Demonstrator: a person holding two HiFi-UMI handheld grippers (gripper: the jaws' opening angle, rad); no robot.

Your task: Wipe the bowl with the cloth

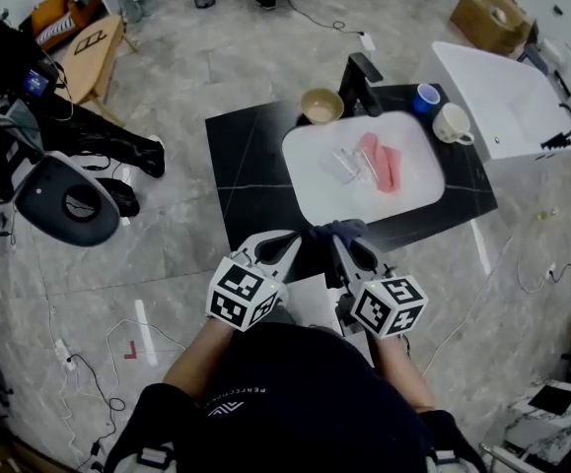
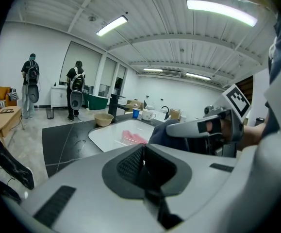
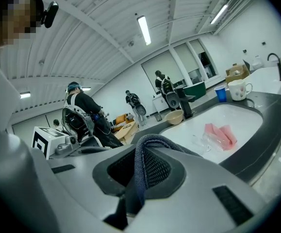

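Note:
A beige bowl (image 1: 321, 105) stands on the black counter (image 1: 246, 156) by the far left corner of the white sink (image 1: 310, 190); it also shows in the left gripper view (image 2: 103, 119) and the right gripper view (image 3: 174, 117). My right gripper (image 1: 337, 243) (image 3: 142, 155) hovers at the counter's near edge, shut on a dark blue-grey cloth (image 1: 338, 230) (image 3: 141, 171) that loops up over its jaws. Close beside it on the left, my left gripper (image 1: 293, 241) (image 2: 143, 152) is shut with nothing in it. Both grippers are well short of the bowl.
A pink folded item (image 1: 382, 161) and a clear plastic piece (image 1: 344, 164) lie in the sink. A black faucet (image 1: 362, 82), a blue cup (image 1: 426, 98) and a white mug (image 1: 452, 123) stand behind it. An office chair (image 1: 66, 200) and floor cables are at the left.

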